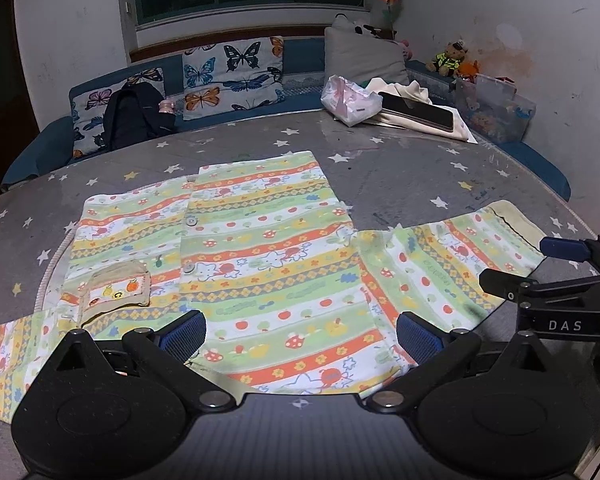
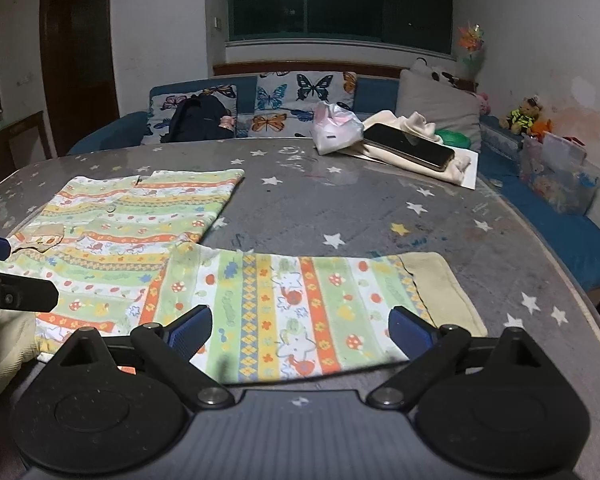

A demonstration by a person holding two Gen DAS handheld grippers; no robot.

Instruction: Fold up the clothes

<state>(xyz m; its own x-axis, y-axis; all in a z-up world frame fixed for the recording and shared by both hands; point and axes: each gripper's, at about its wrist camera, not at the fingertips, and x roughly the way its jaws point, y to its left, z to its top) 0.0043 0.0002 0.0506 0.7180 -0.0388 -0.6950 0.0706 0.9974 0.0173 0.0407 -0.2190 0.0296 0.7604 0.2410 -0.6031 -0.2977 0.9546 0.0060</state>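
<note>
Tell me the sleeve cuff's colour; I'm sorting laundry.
Plain pale yellow cuff, unlike the striped print; clearest in the right wrist view.

Your work surface is a grey table (image 2: 340,200) printed with white and yellow stars, its top glossy and scuffed. A child's striped shirt (image 1: 268,248) lies flat on it, front up, one sleeve (image 2: 300,304) spread toward your right. At the far right corner you have a white plastic bag (image 2: 334,130) beside a folded cream cloth (image 2: 412,152) resting on a white sheet; a dark phone (image 2: 410,146) lies on top of that cloth.
</note>
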